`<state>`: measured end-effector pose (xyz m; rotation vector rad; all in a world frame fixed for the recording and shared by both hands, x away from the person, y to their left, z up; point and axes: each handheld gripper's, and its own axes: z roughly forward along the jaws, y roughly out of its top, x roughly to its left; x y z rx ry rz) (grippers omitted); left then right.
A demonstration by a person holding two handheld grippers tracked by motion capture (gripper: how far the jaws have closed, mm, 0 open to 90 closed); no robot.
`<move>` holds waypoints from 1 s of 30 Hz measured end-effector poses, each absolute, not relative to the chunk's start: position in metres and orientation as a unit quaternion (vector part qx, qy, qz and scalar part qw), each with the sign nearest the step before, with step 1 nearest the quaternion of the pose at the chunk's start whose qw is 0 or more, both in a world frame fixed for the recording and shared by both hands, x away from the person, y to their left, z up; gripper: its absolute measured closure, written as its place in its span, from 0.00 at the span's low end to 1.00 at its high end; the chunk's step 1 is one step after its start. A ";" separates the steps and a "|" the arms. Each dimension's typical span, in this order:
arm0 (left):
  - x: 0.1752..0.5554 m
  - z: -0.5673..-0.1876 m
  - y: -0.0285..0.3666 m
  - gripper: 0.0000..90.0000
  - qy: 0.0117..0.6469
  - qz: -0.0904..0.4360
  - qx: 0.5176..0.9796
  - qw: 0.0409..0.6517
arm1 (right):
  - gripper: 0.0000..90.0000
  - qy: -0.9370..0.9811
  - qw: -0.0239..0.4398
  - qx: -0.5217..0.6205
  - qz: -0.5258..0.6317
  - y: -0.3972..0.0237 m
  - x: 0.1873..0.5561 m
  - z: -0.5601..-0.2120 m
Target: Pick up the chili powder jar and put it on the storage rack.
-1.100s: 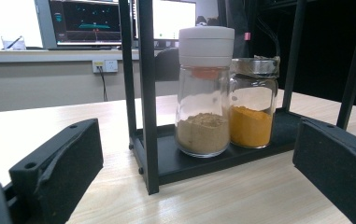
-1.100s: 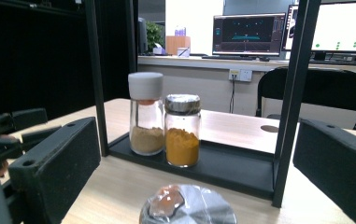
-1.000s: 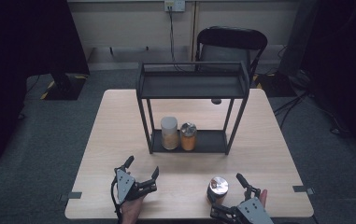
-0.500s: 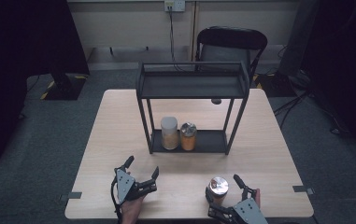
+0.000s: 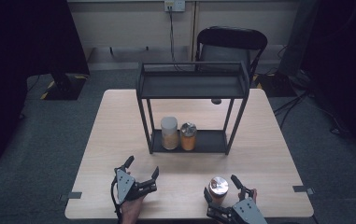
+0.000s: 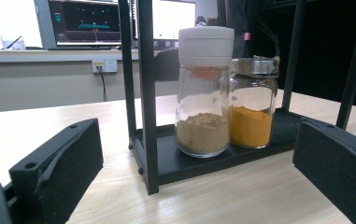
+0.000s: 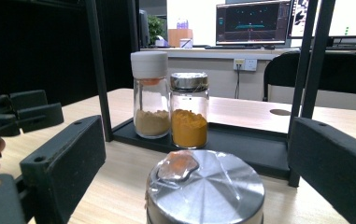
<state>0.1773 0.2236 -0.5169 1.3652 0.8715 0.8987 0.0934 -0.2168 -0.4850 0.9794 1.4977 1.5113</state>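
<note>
One pale wooden table (image 5: 269, 140) was seen across the middle of the high view, and on it, at centre frame, a black two-tier metal rack (image 5: 192, 86) was stood. On the lower shelf of that rack two jars were placed side by side, seemingly touching: a white-capped jar (image 5: 169, 133) of tan powder to the left and a steel-lidded jar (image 5: 188, 136) of orange powder to the right. In the left gripper view the same pair was shown at centre frame, the white-capped jar (image 6: 205, 91) nearer and partly in front of the orange one (image 6: 254, 105).

A third jar with a shiny metal lid (image 5: 218, 187) was seen on the table near the lower edge of the high view, right of centre. It was flanked by the right gripper (image 5: 221, 189), whose jaws had just been closing in on it; in the right gripper view the lid (image 7: 206, 186) was shown at bottom centre with a clear gap to each jaw, so no pinch was made.

At the lower left of the high view the left gripper (image 5: 142, 169) was held spread wide above bare tabletop, with nothing between its jaws, well apart from the rack.
</note>
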 end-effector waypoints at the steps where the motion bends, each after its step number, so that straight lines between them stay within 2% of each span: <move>1: 0.177 -0.517 0.224 0.01 0.376 0.388 0.589 0.601 | 0.06 0.594 0.391 0.385 0.588 -0.216 0.093 -0.484; 14: 0.177 -0.517 0.224 0.01 0.376 0.388 0.589 0.601 | 0.21 0.619 0.393 0.389 0.558 -0.214 0.097 -0.487; 30: 0.177 -0.517 0.224 0.01 0.376 0.388 0.589 0.601 | 0.38 0.621 0.369 0.401 0.562 -0.219 0.101 -0.487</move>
